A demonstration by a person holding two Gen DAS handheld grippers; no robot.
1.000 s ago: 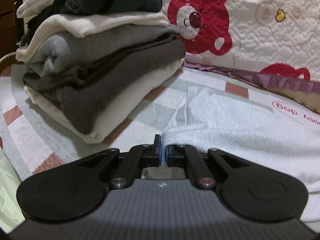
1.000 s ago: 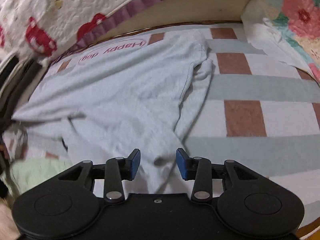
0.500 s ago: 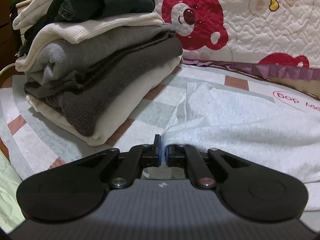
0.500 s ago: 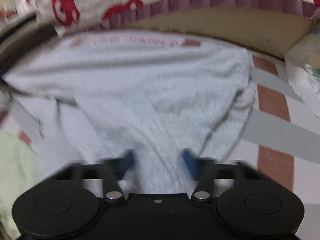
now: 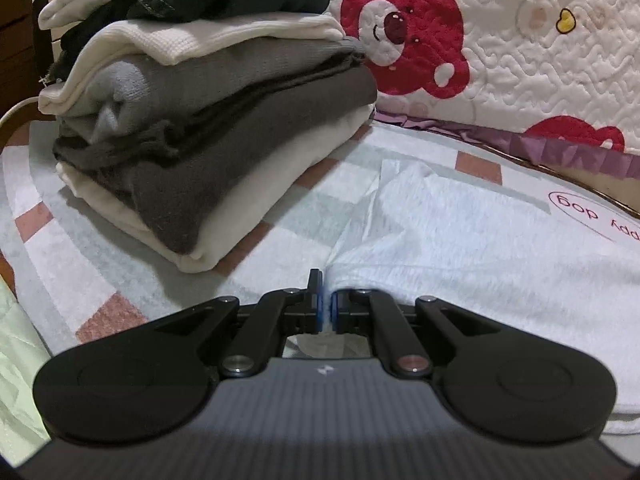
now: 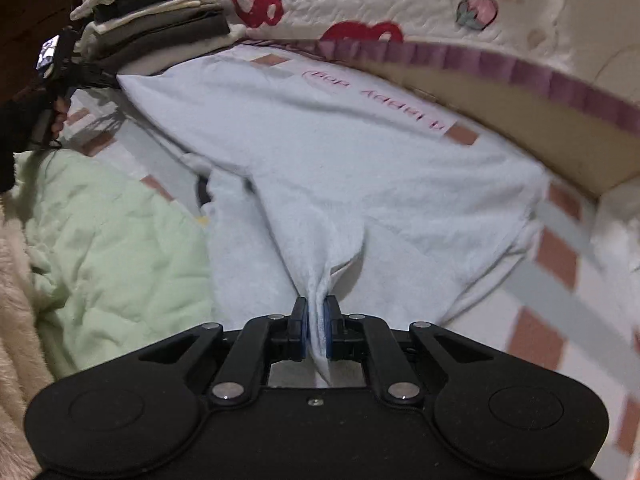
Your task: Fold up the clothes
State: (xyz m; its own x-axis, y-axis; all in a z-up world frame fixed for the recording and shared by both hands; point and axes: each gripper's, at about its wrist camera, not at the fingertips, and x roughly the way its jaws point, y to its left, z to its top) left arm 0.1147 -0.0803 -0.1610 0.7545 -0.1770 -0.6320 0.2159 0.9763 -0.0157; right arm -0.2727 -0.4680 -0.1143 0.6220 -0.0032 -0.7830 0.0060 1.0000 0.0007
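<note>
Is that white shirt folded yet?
Not yet. The white shirt lies mostly spread on the bed, both grippers pinching its edges.

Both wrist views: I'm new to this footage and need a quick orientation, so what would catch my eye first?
The pale blue shirt spreads across the checked bed sheet, pink lettering near its far edge, with the right gripper shut on a bunched fold of it. The left gripper pinches another edge. Beyond it rises a tall stack of folded clothes, beside the red bear quilt.
</note>
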